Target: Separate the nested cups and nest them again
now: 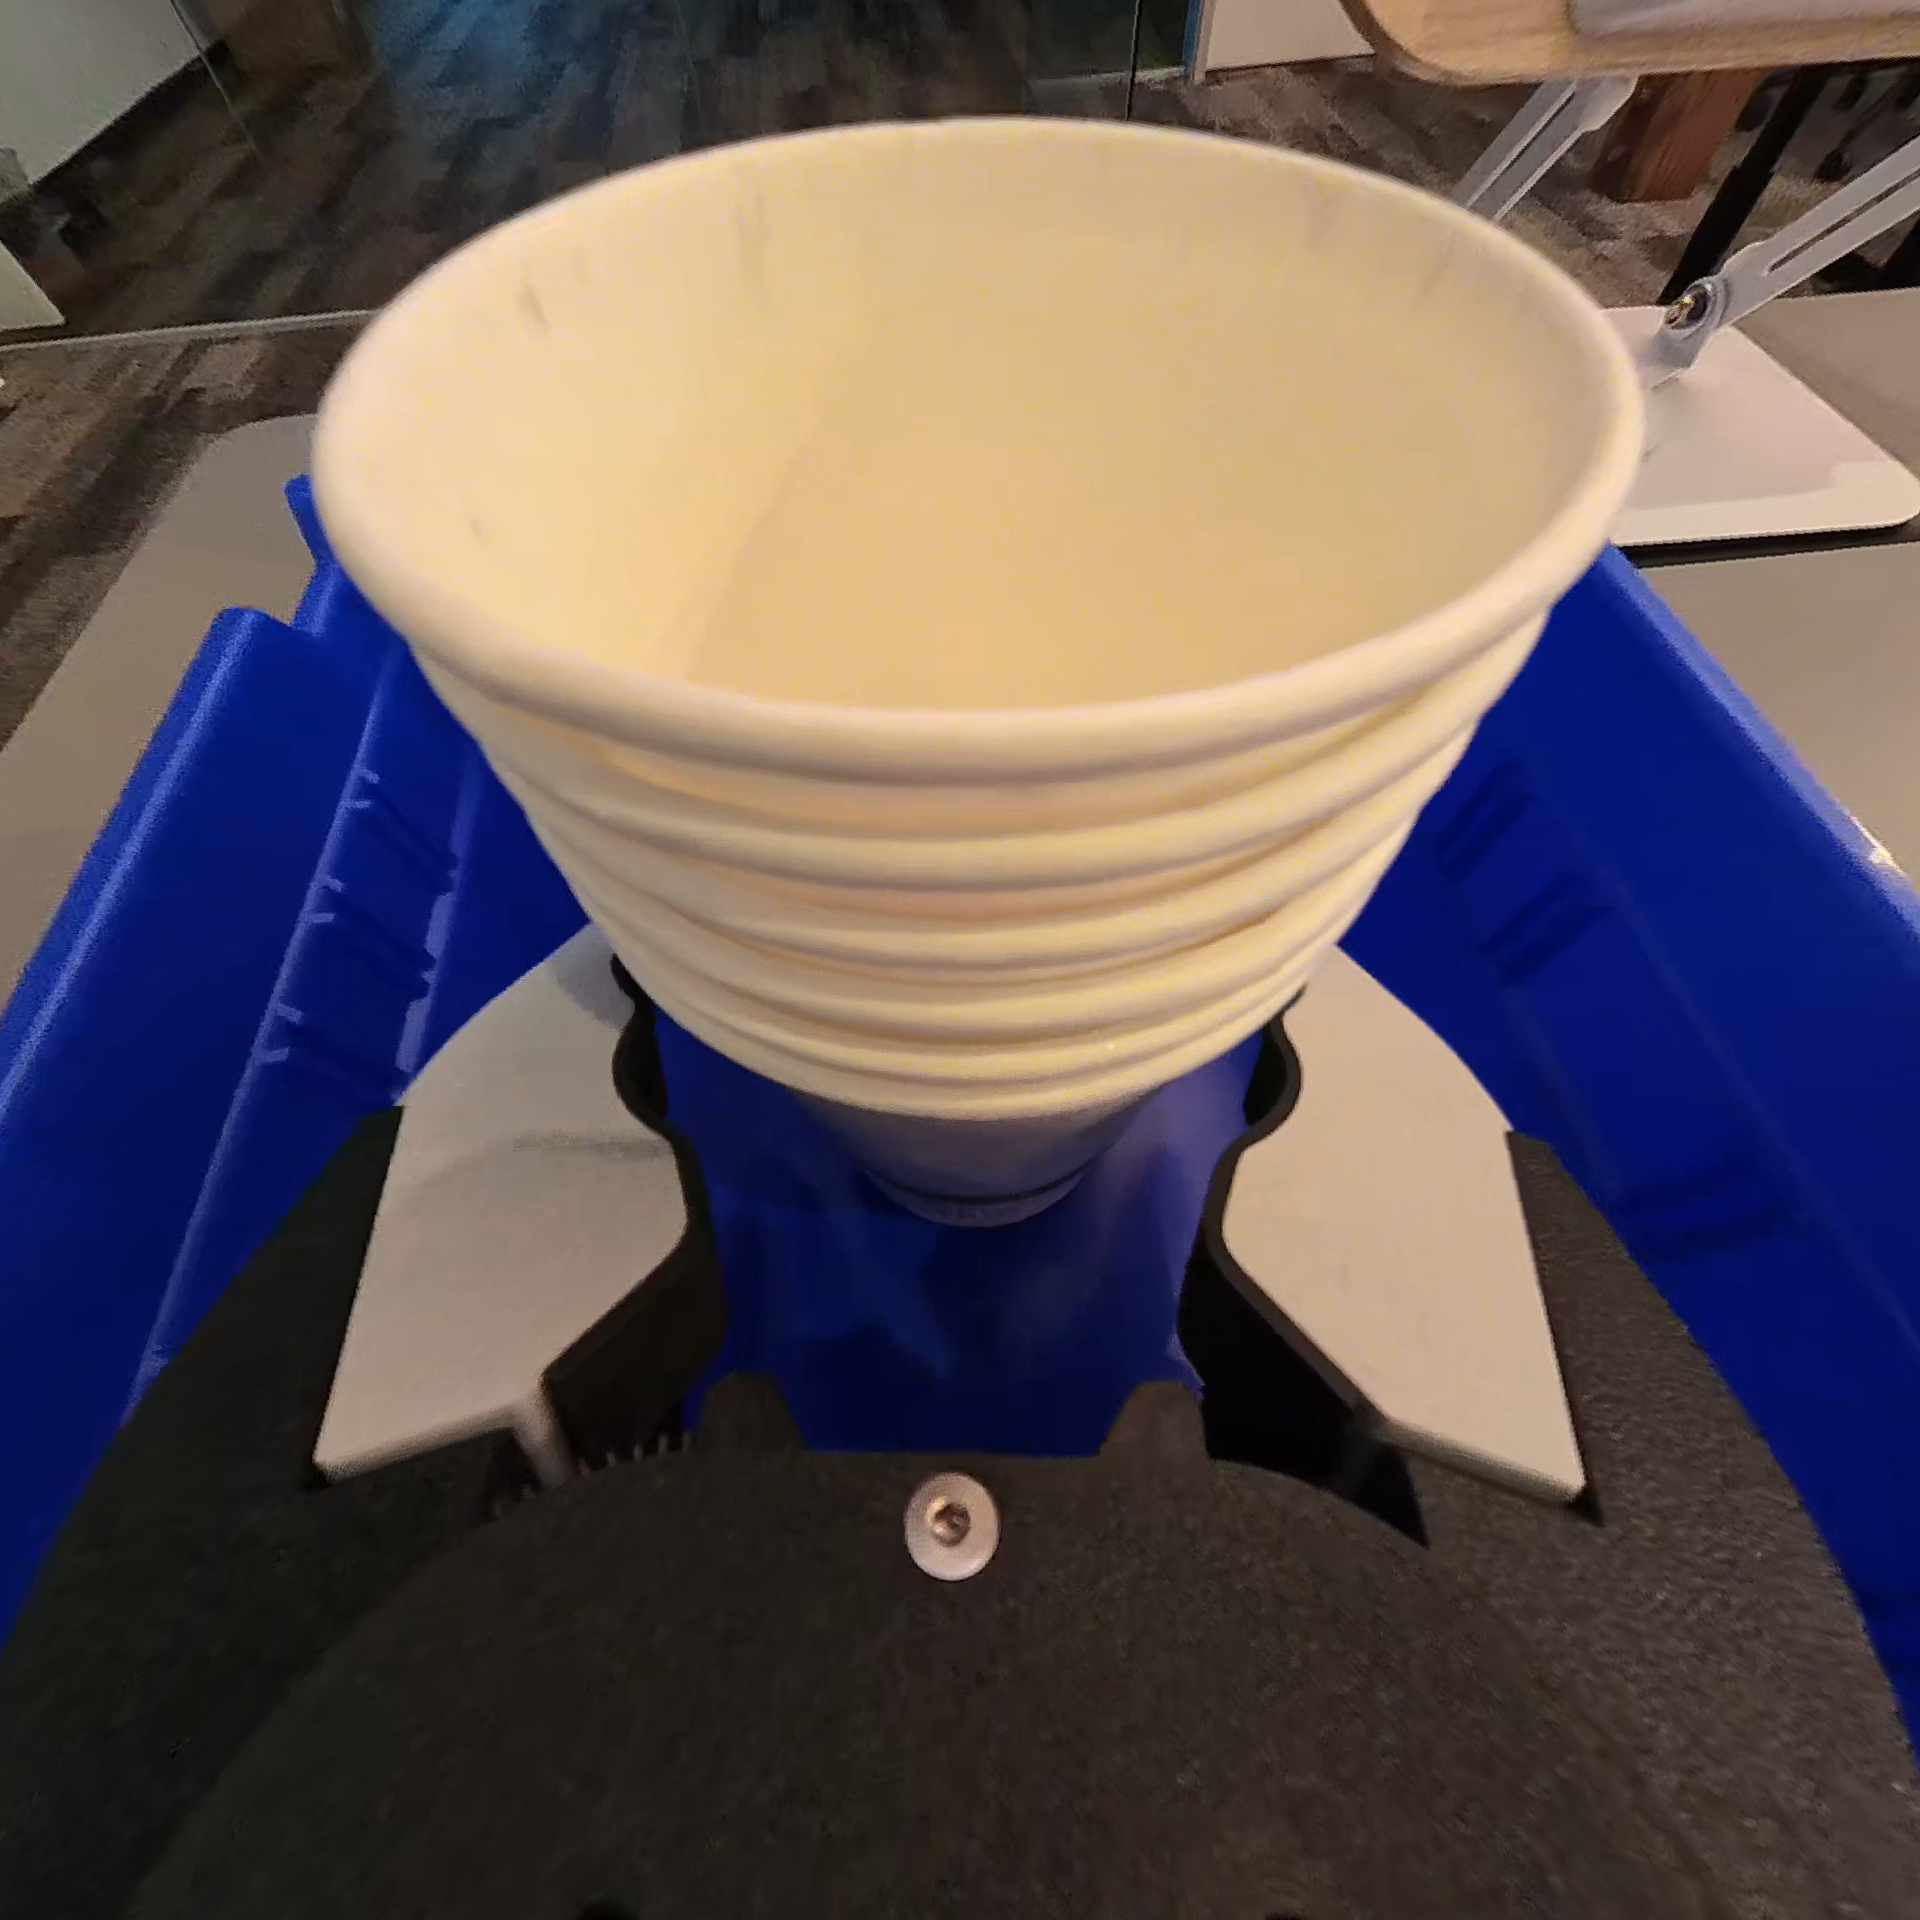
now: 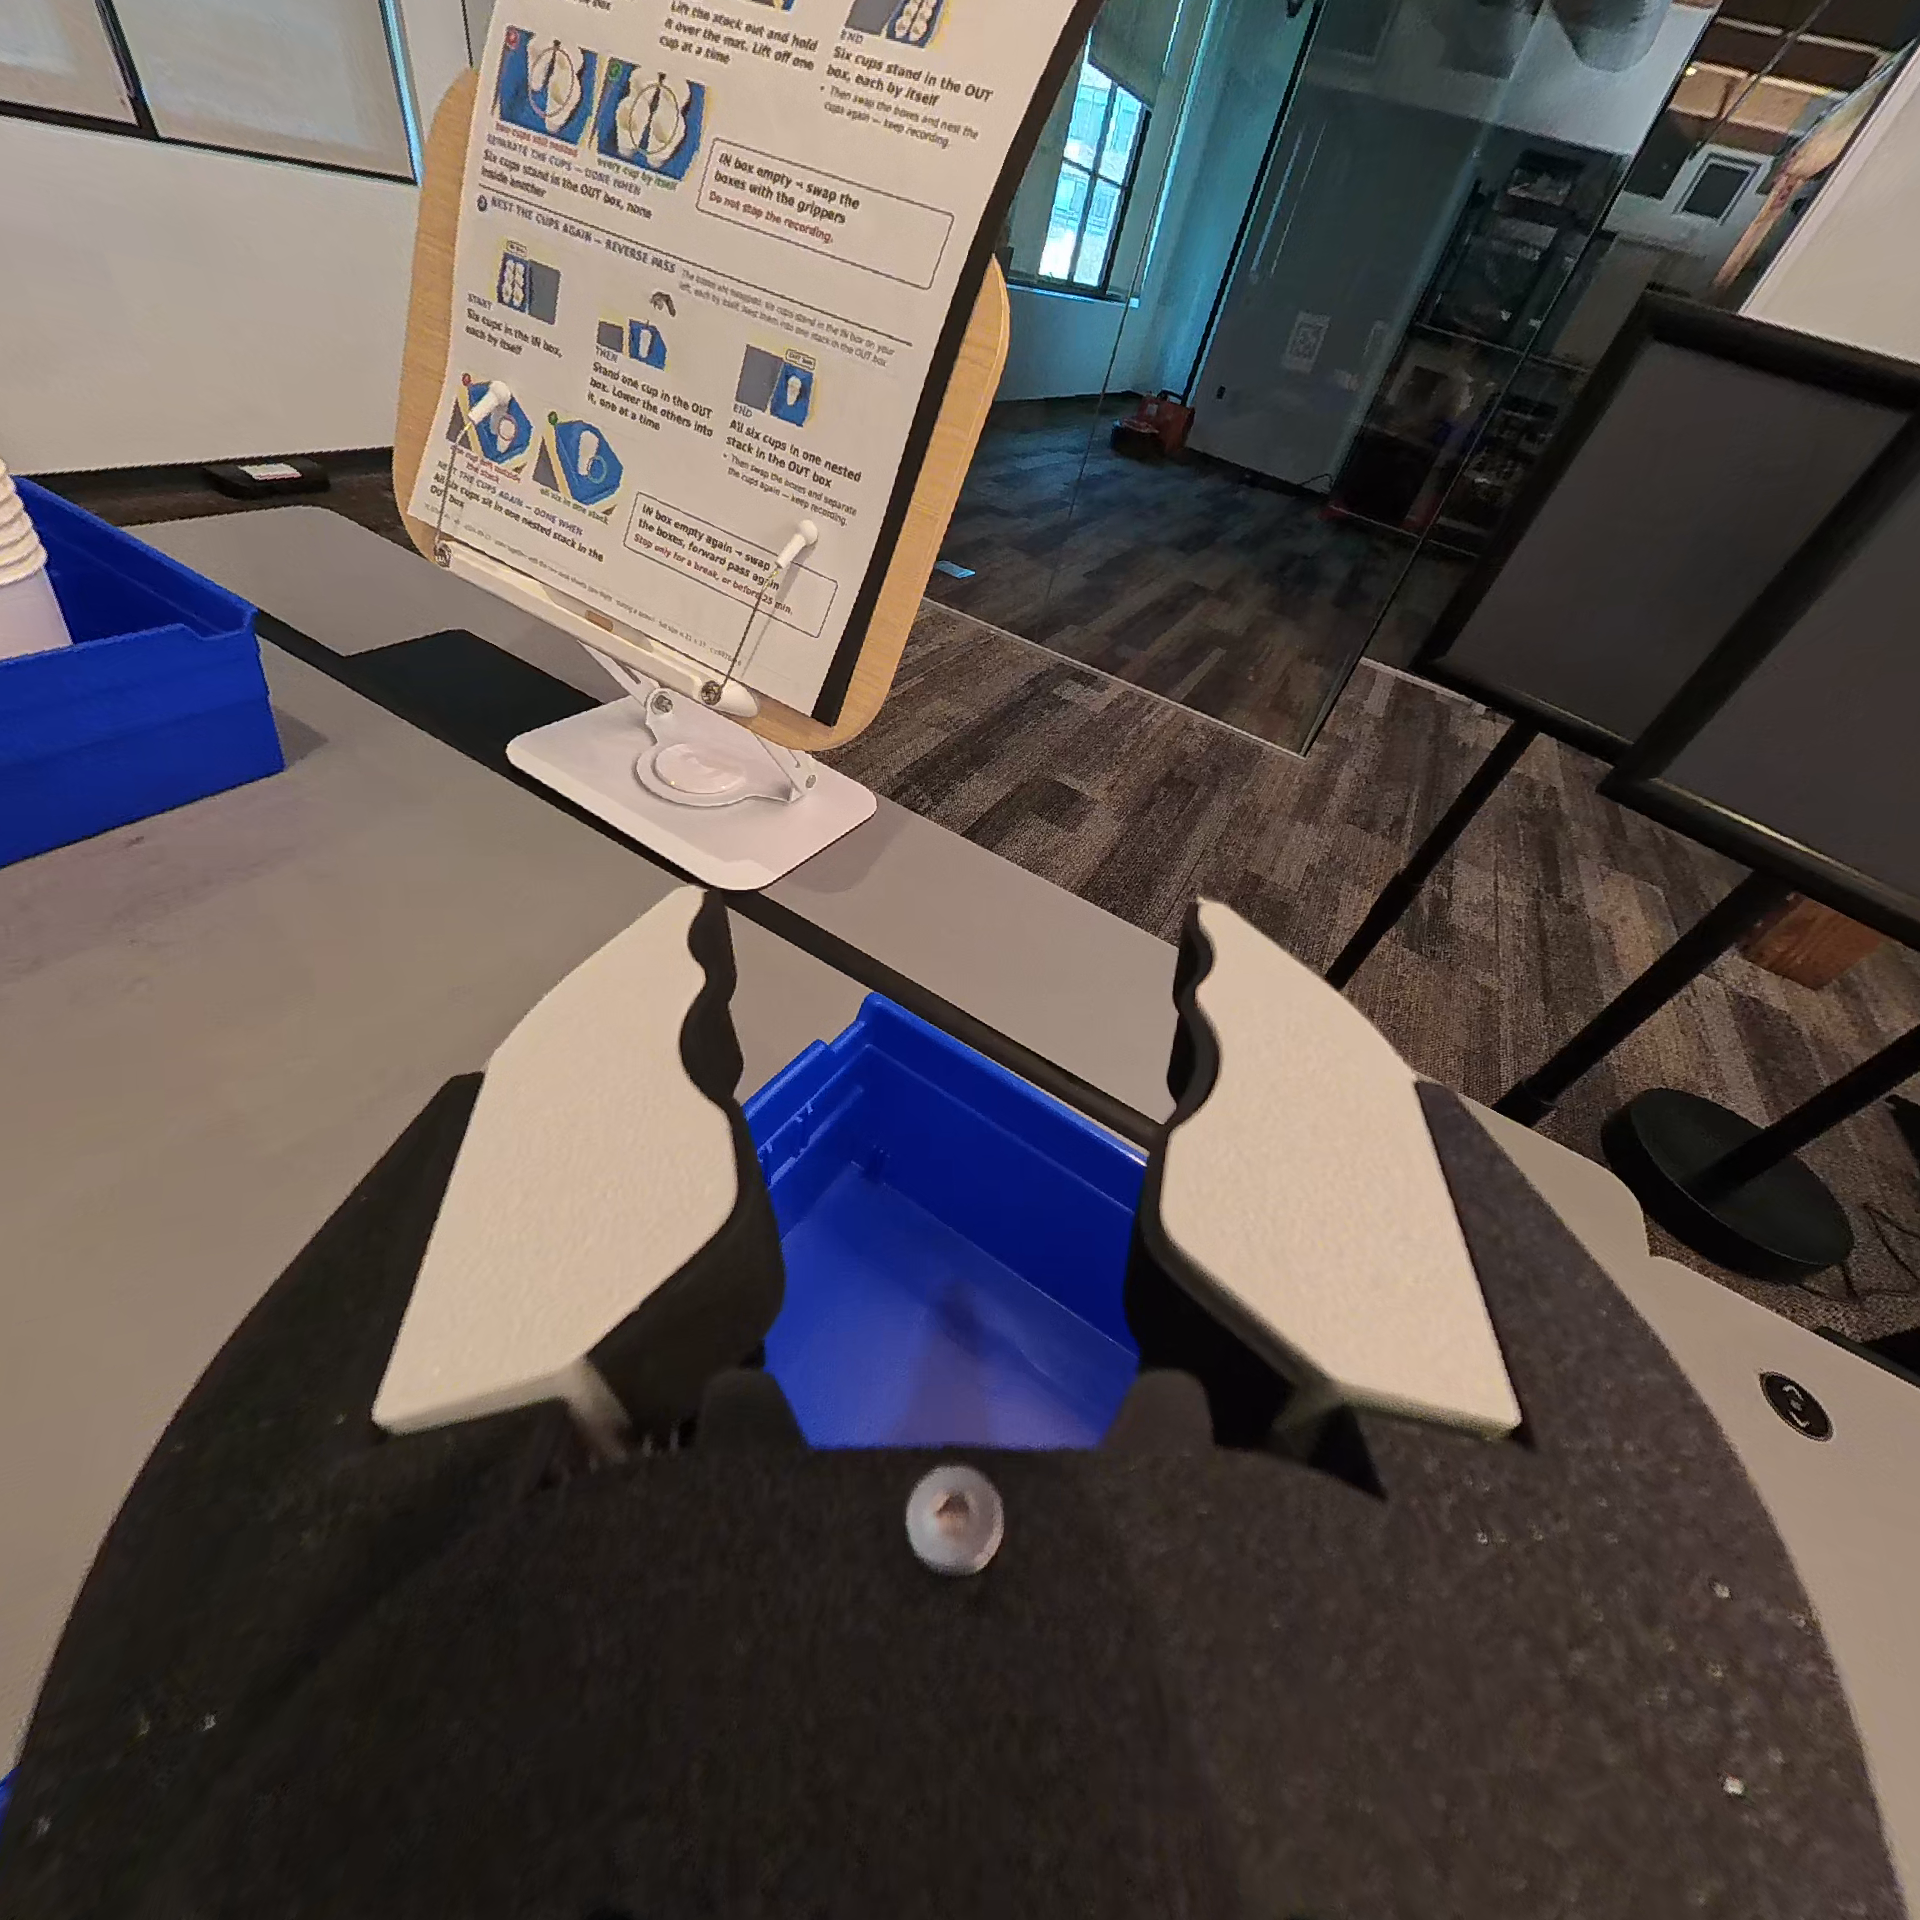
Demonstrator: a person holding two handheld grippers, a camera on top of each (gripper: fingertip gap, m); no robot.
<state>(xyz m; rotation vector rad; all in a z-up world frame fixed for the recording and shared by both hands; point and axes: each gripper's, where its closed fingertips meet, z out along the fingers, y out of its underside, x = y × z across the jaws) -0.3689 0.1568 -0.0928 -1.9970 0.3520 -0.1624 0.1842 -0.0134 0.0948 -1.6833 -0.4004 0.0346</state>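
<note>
The left gripper point(image 1: 951, 1049) reaches into a blue bin point(image 1: 208, 935), and a stack of nested white paper cups point(image 1: 966, 582) stands straight ahead of it, mouth up, the lower cups sitting between its fingers point(image 1: 488, 1226). The fingers are close at both sides of the stack, but I cannot tell whether they press it. The right gripper point(image 2: 951, 997) hangs wide open with nothing in it, above a second blue bin point(image 2: 935, 1226) just below and ahead. Beyond it, a paper sheet stands on a white stand point(image 2: 696, 790) on the grey table point(image 2: 312, 987).
</note>
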